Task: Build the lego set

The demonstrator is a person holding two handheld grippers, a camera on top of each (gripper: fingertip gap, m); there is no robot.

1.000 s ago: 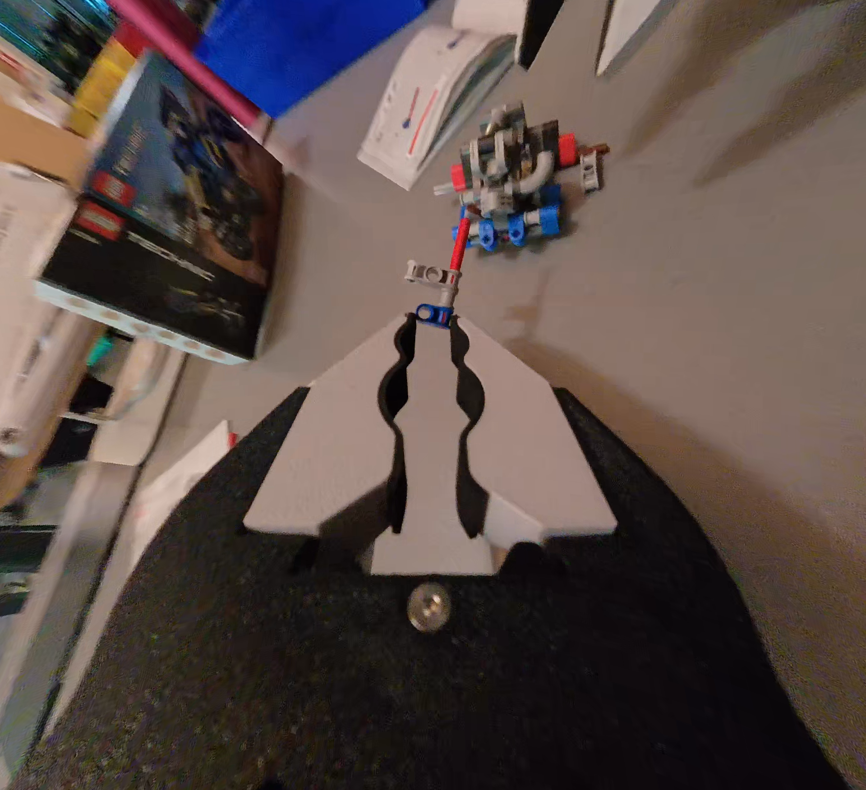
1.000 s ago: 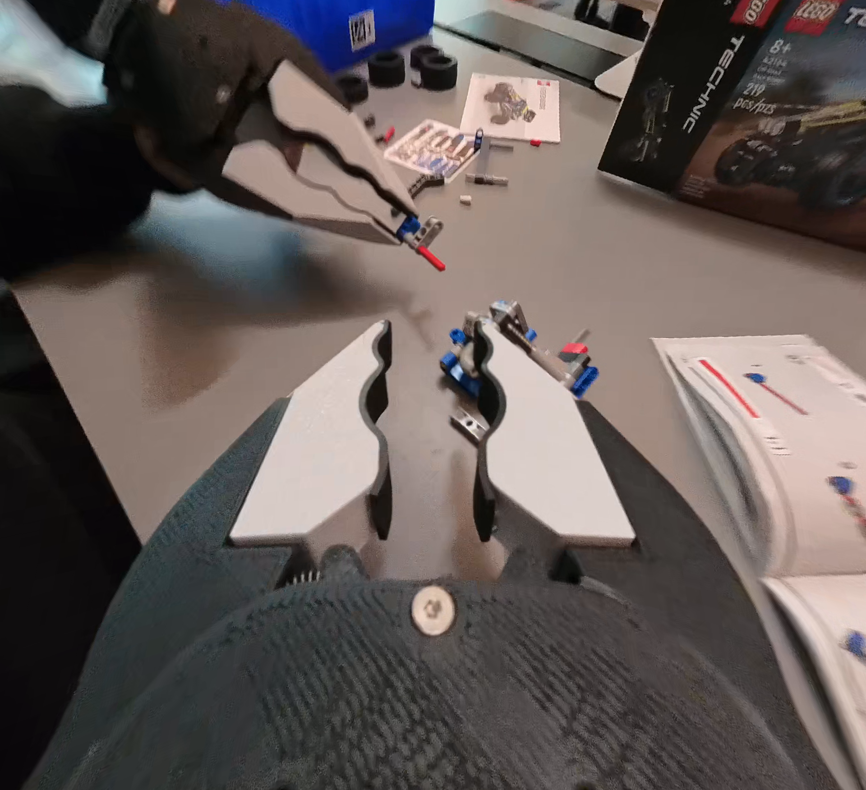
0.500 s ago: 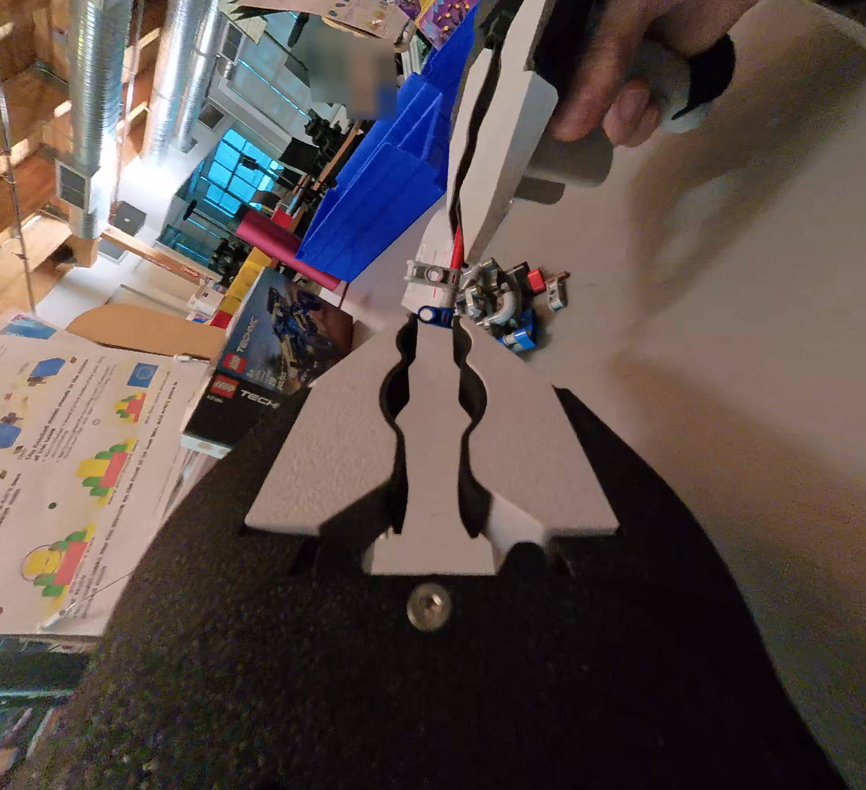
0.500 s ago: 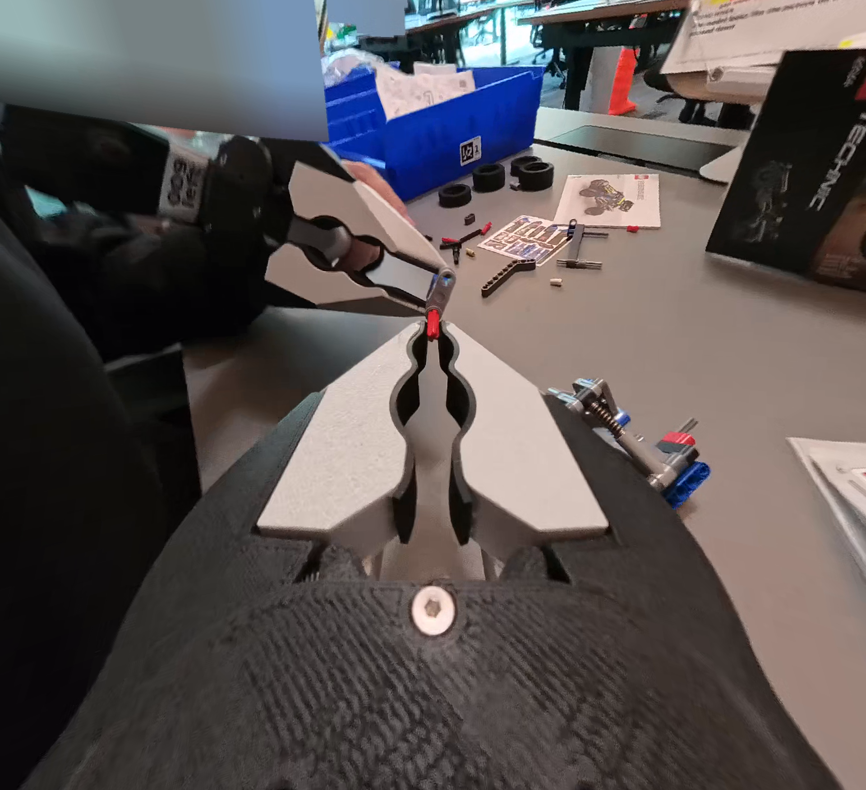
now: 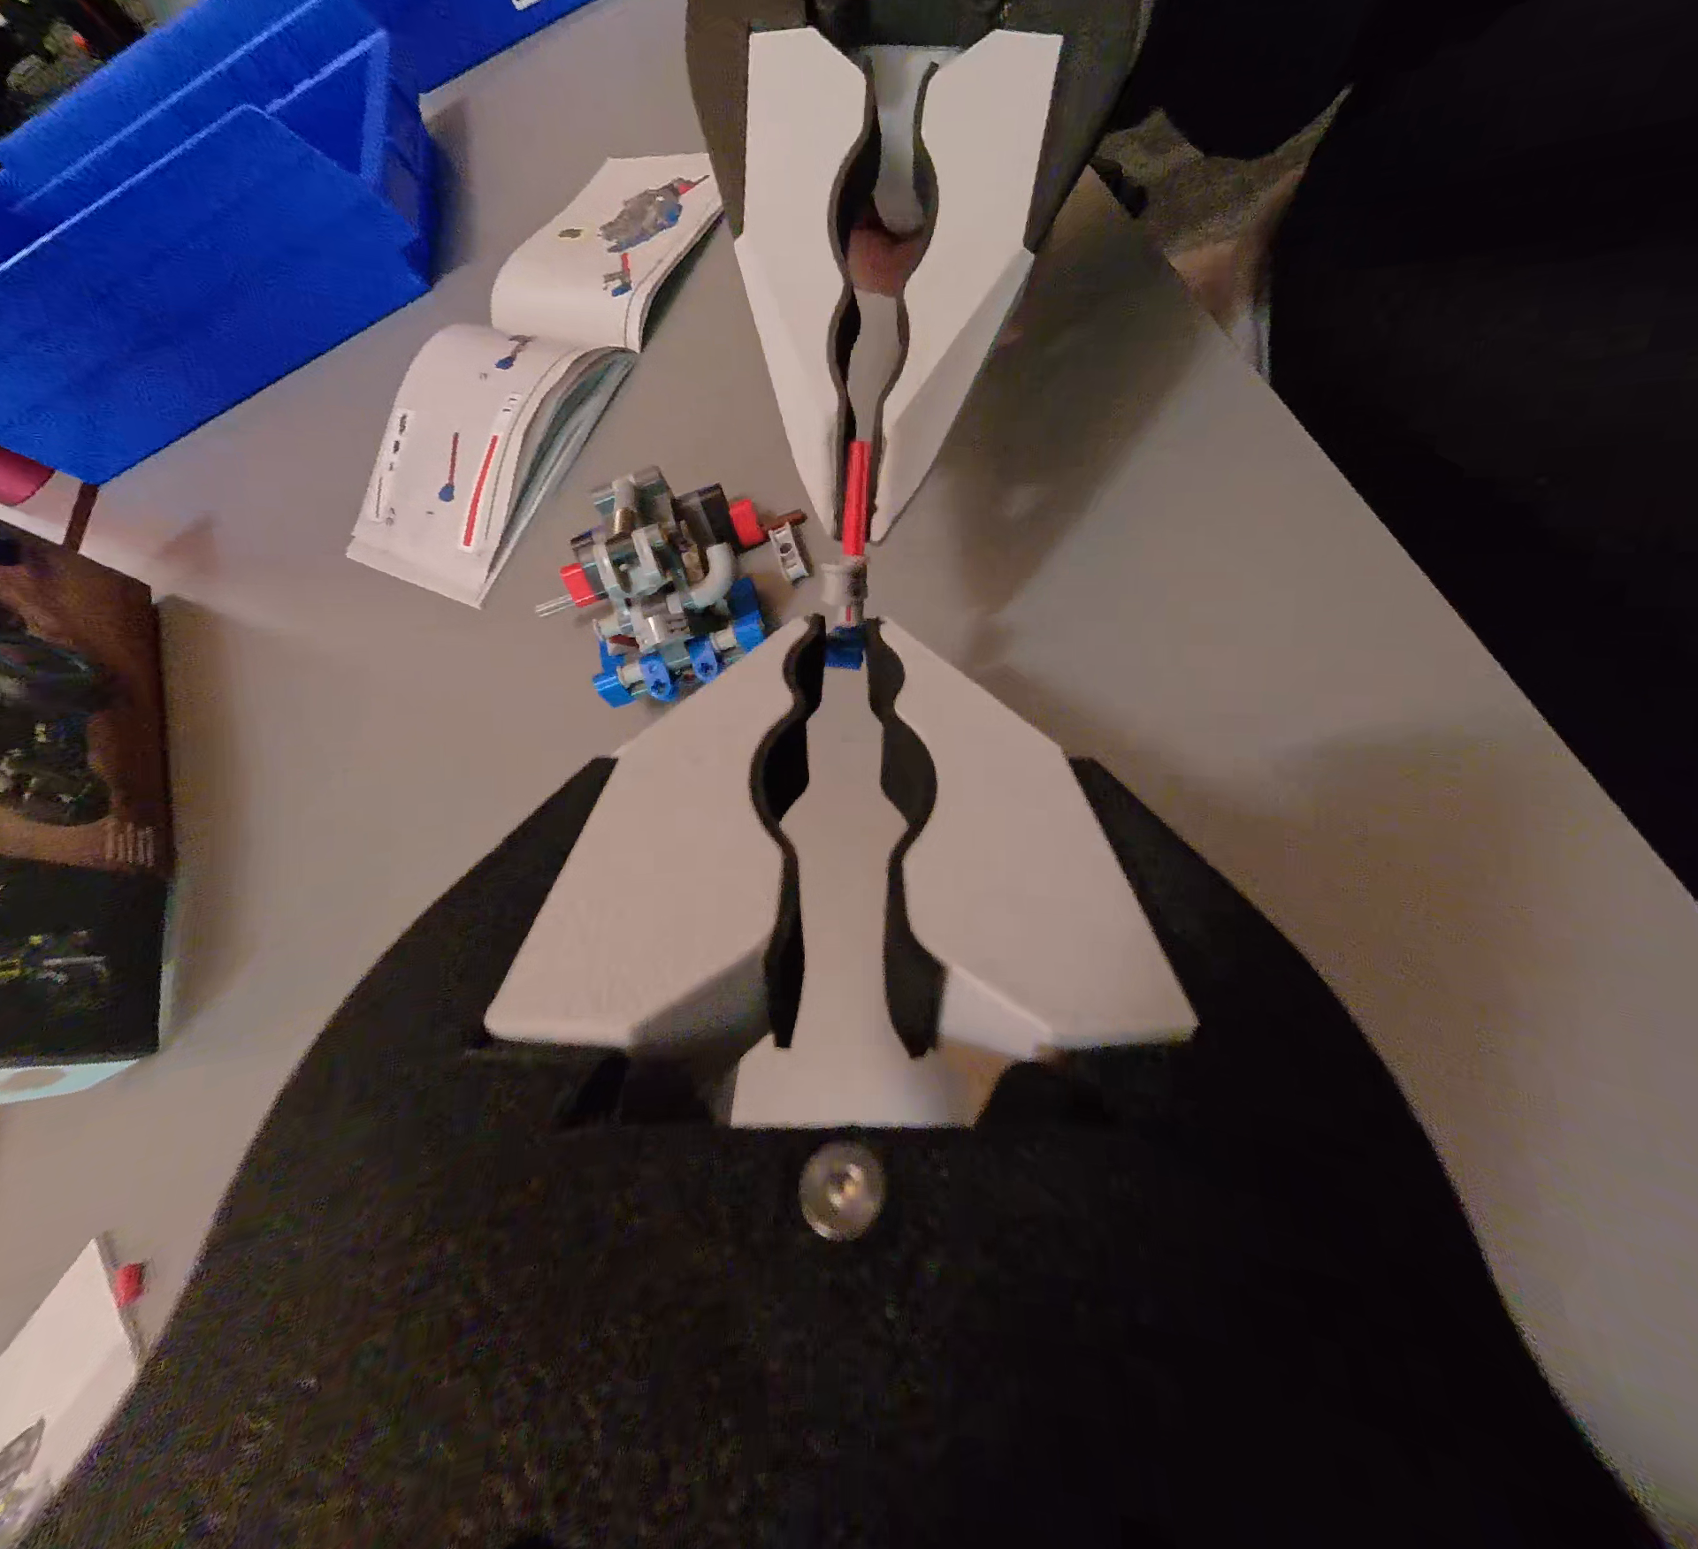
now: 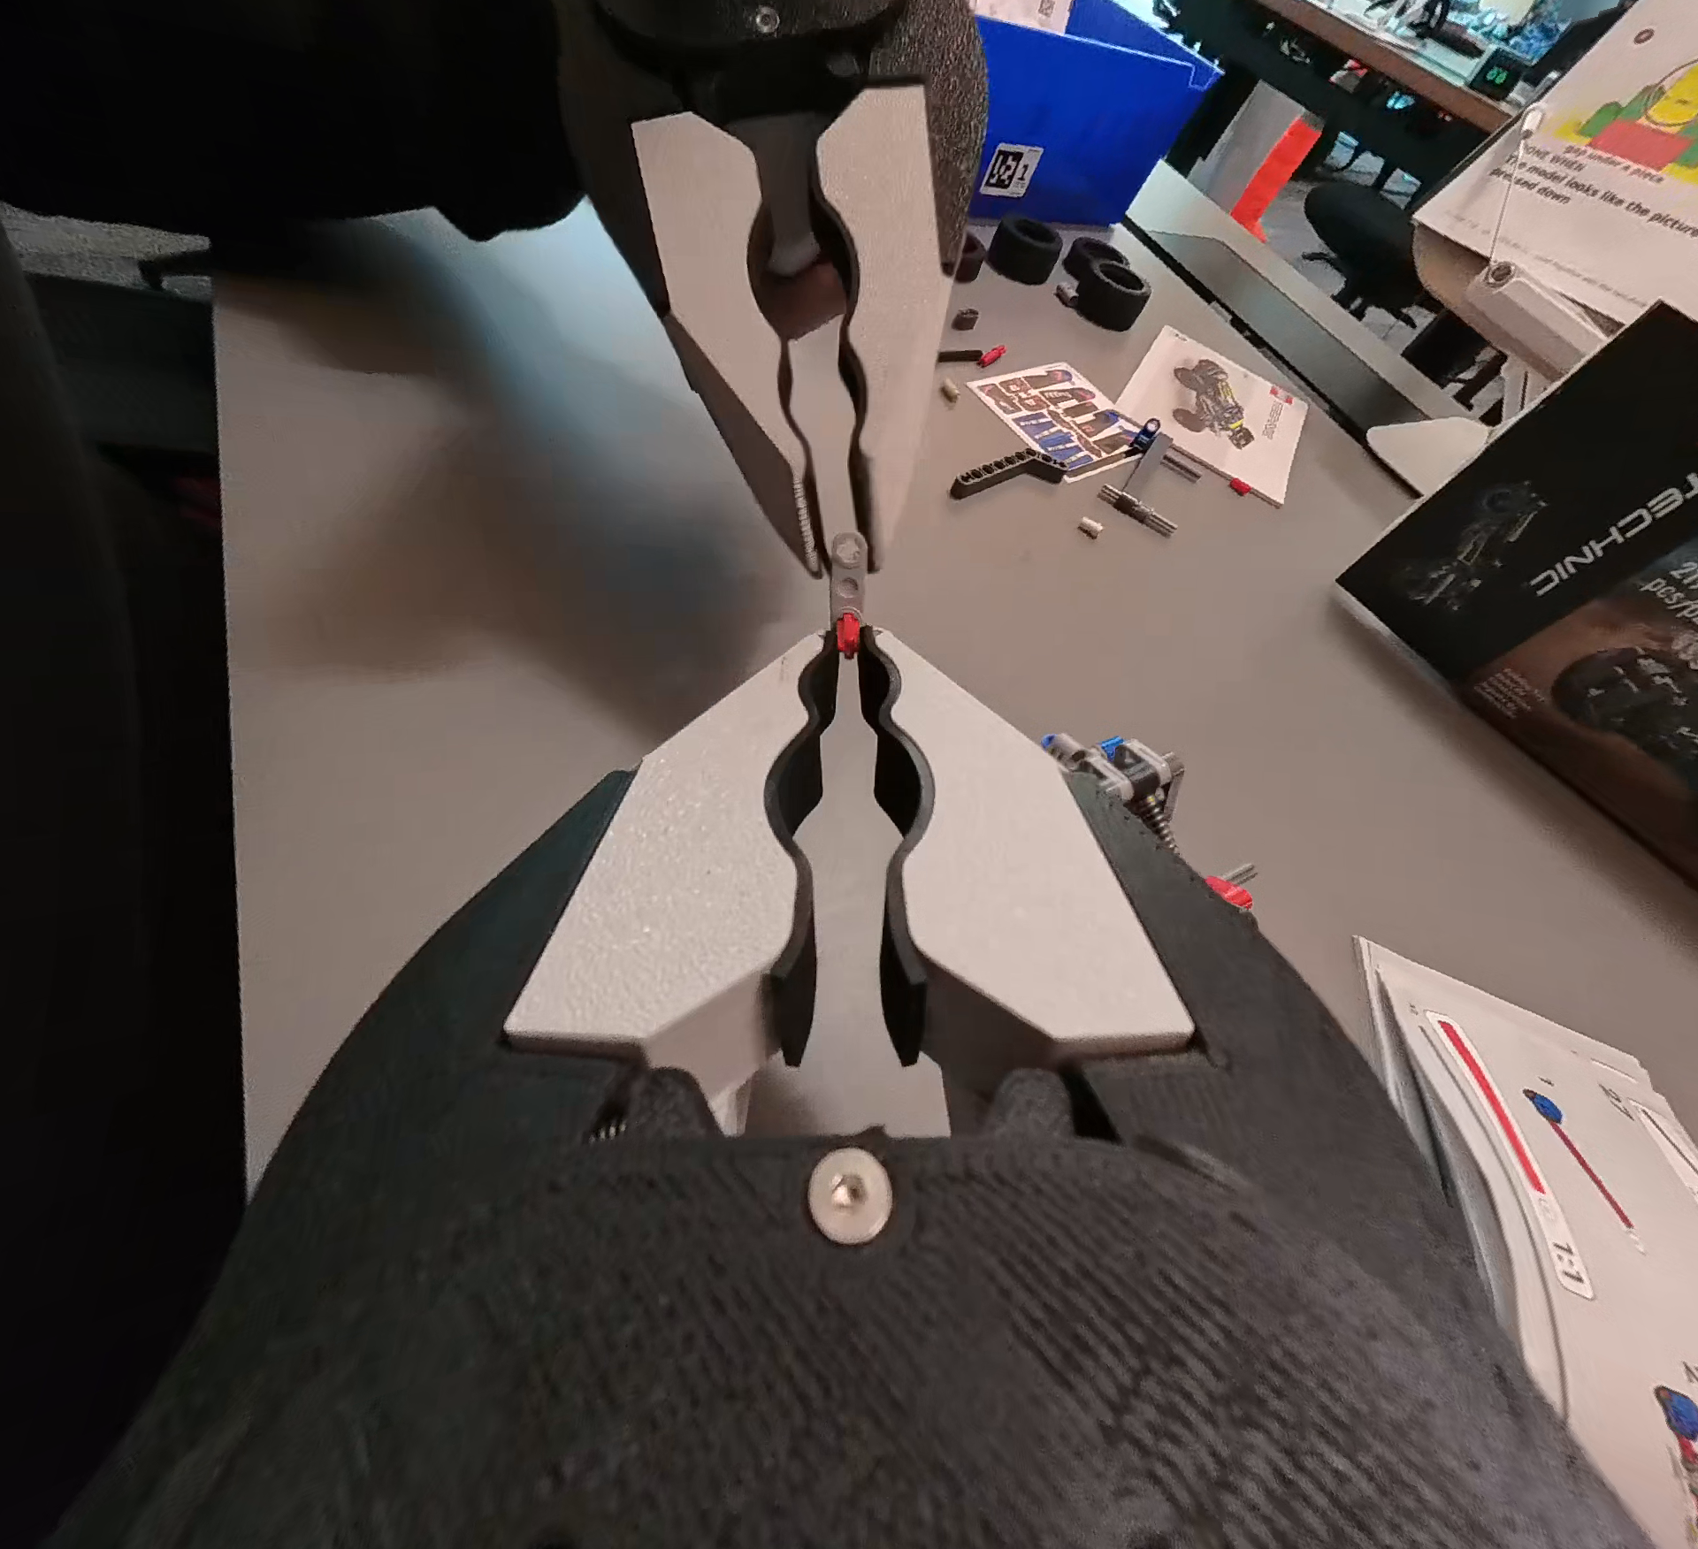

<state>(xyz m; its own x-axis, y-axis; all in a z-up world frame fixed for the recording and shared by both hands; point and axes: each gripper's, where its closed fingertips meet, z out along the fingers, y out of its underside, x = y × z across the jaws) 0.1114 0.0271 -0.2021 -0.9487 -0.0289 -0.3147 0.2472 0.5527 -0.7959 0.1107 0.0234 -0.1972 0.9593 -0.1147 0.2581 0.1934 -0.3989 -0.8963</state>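
A small rod assembly is held in the air above the grey counter (image 5: pixel 1148 586) between the two claws; its red axle (image 5: pixel 856 494) is pinched by the right claw (image 6: pixel 850 649), narrowly closed; its blue connector (image 5: pixel 843 649) is gripped by the left claw (image 5: pixel 841 632); a partly built brick model (image 5: pixel 666 586) and an open instruction booklet (image 5: pixel 515 421) lie just beside; blue bins (image 5: pixel 211 219) stand farther off.

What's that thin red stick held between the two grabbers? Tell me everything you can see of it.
The red axle is a thin, straight plastic rod, held in the air above the grey table. The right gripper pinches one end. A small light grey connector sits on it midway, and the far end runs to a blue connector clamped in the left gripper. It spans the gap between the two tips, beside a small brick assembly.
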